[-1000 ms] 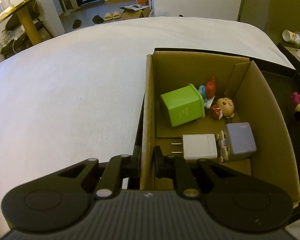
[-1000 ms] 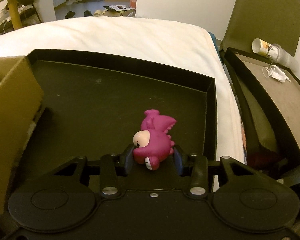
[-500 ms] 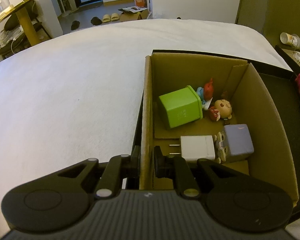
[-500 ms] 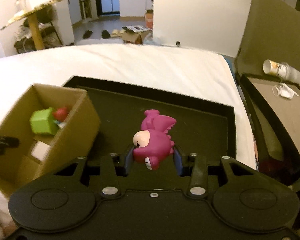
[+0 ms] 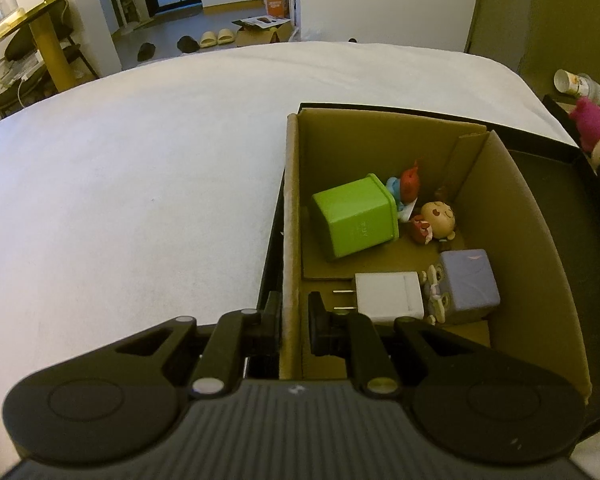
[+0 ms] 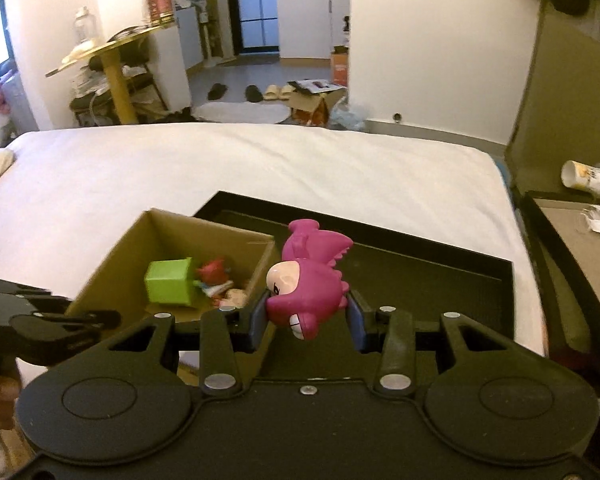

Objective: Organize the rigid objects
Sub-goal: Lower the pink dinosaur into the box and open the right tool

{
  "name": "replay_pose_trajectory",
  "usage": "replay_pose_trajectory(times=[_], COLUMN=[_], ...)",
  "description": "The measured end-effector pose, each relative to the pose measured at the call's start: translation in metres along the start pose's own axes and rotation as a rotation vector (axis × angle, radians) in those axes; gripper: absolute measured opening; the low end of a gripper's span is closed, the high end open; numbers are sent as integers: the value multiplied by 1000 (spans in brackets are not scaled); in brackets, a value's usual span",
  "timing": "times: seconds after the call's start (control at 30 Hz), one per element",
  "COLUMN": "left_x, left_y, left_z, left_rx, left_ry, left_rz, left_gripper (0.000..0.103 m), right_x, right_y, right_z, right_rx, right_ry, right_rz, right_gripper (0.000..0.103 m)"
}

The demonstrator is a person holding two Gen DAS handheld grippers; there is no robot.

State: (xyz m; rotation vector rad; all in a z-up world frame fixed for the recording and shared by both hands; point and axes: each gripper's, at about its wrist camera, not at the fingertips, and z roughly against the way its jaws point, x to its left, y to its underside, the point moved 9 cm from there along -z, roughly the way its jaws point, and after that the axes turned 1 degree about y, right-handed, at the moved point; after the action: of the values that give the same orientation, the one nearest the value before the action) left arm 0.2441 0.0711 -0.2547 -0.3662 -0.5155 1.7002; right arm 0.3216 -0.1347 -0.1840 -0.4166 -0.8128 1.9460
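Note:
My left gripper [image 5: 294, 320] is shut on the left wall of the cardboard box [image 5: 290, 208], one finger inside and one outside. Inside the box lie a green cube [image 5: 354, 216], a red and blue figure [image 5: 406, 186], a doll head [image 5: 438, 220], a white charger [image 5: 388, 296] and a lilac cube [image 5: 468, 284]. My right gripper [image 6: 306, 316] is shut on a magenta toy creature [image 6: 308, 280] and holds it in the air above the black tray [image 6: 440, 264], beside the box [image 6: 148, 240]. The toy also shows at the left wrist view's right edge [image 5: 594, 126].
The box and tray rest on a white bed [image 5: 140, 180]. A second tray [image 6: 580, 248] with a paper cup [image 6: 584, 176] and a mask stands to the right. A gold table [image 6: 112, 64] and shoes are beyond the bed.
My right gripper has lifted the magenta toy off the tray and carried it up and left toward the box. My left gripper has kept its hold on the box wall.

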Motion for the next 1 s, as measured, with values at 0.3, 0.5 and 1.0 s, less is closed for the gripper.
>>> replay_pose_trajectory(times=[0.3,0.5,1.0], left_x=[0,1,4], left_y=[0,0,1], left_z=[-1,0,1], left_rx=[-4,-9,-12], left_ry=[7,12,26], left_rz=[-5,15,24], left_gripper=[12,12,12], right_x=[17,33,71], right_y=[-1,0,4], right_z=[-5,-10,-37], right_rx=[3,15,89], right_ry=[-38,-66,-140], right_rz=[1,23,52], right_gripper=[41,41,41])
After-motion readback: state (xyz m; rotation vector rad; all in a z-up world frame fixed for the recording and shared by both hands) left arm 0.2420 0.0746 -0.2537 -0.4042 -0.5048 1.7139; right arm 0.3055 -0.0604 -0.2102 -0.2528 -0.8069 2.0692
